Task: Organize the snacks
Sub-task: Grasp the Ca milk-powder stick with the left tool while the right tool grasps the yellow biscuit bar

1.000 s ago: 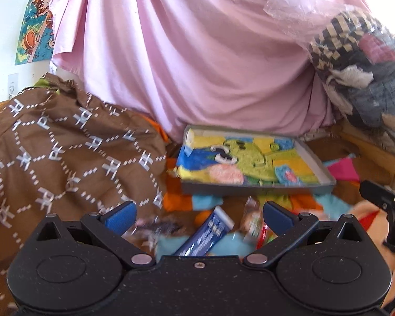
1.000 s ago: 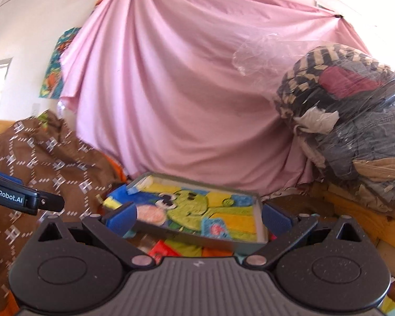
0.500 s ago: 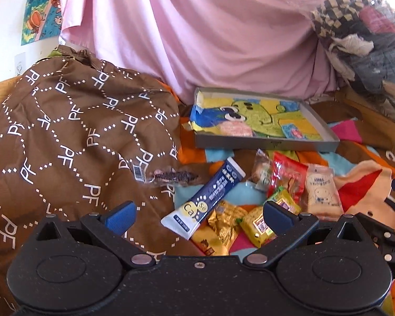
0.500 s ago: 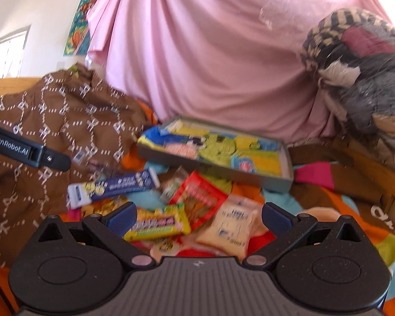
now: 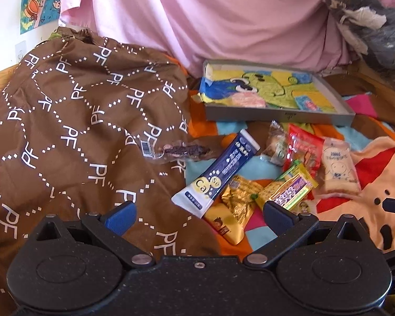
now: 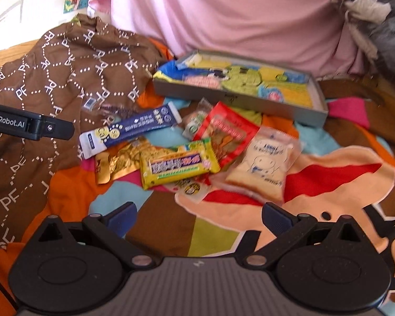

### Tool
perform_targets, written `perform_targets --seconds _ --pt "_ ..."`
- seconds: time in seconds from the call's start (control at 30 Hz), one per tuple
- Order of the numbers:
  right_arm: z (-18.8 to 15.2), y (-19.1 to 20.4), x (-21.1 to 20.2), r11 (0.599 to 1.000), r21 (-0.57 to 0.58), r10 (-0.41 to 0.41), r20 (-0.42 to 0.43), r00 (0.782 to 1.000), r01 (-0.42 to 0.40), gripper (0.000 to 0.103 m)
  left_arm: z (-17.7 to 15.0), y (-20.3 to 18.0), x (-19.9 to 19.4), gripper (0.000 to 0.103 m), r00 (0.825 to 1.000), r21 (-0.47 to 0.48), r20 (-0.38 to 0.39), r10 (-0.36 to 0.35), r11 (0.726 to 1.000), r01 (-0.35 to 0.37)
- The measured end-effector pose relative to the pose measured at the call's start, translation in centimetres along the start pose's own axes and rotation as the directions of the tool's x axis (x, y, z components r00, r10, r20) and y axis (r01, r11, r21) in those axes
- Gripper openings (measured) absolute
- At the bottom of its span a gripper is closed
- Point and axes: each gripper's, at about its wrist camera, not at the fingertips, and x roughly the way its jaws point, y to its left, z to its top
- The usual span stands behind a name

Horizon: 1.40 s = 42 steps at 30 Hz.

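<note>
Several snack packets lie in a loose pile on a colourful cartoon blanket: a long blue and white stick pack (image 5: 218,168) (image 6: 130,129), a gold packet (image 5: 235,209) (image 6: 121,162), a yellow bar (image 5: 292,187) (image 6: 179,166), a red packet (image 5: 304,146) (image 6: 226,134) and a clear pack with a pale cake (image 5: 338,167) (image 6: 263,166). A dark bar (image 5: 183,151) rests on the brown cloth. Behind the pile sits a shallow grey tray (image 5: 276,117) (image 6: 239,98) lined with a cartoon print. My left gripper (image 5: 198,217) is open just short of the pile. My right gripper (image 6: 198,217) is open over bare blanket.
A crumpled brown cloth with white PF letters (image 5: 73,121) (image 6: 65,79) fills the left side. A pink sheet (image 5: 210,21) hangs behind the tray. A clear bag of clothes (image 5: 374,18) is piled at the right. The left gripper's black body (image 6: 29,125) juts in from the left edge.
Both cameras have tilted down and moved closer, so the snack pile has come into full view below the tray. Both grippers stay open and hold nothing.
</note>
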Motion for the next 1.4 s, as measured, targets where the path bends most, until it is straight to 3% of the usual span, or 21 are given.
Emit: perform_targets --seconds 0.37,0.43,0.53,0.6,0.73,0.97,1.13,1.27,1.4 --pt "1.7 -0.2 3.5 0.998 0.041 0.061 -0.114 0.992 -0.057 0.103 1.3 0.2 2.7 0.102 1.000 0.065 0.001 0.012 0.998 -0.012" --pt "2.1 -0.4 4.1 0.993 0.074 0.106 -0.131 0.986 -0.097 0.103 1.8 0.5 3.3 0.102 1.000 0.067 -0.004 0.005 0.998 -0.004" --pt "2.7 -1.3 5.3 0.965 0.170 0.229 -0.168 0.959 -0.201 0.103 2.7 1.3 4.1 0.102 1.000 0.043 -0.001 -0.027 0.999 0.027" --pt "3.2 -1.8 6.1 0.951 0.222 0.258 -0.192 0.947 -0.214 0.103 3.2 1.9 4.8 0.102 0.998 0.031 0.005 -0.056 0.998 0.056" --pt "4.3 -2.6 8.0 0.916 0.356 0.267 -0.205 0.942 -0.182 0.103 3.7 2.4 6.3 0.102 0.998 0.009 0.025 -0.051 0.999 0.050" --pt "5.1 -2.3 12.0 0.783 0.612 0.290 -0.204 0.935 -0.109 0.102 3.9 4.0 7.2 0.102 0.998 -0.069 0.058 -0.028 0.997 0.032" --pt "5.3 -1.5 13.3 0.772 0.634 0.209 -0.186 0.960 -0.045 0.086 3.8 4.7 7.0 0.102 0.996 -0.097 0.067 -0.056 0.993 0.063" --pt "5.3 -1.8 13.9 0.744 0.668 0.181 -0.180 0.967 -0.015 0.083 3.8 4.7 6.8 0.102 0.993 -0.100 0.085 -0.082 0.991 0.090" --pt "5.3 -1.5 14.4 0.753 0.658 0.144 -0.179 0.973 0.010 0.080 3.9 4.4 6.9 0.101 0.991 -0.091 0.085 -0.100 0.990 0.107"
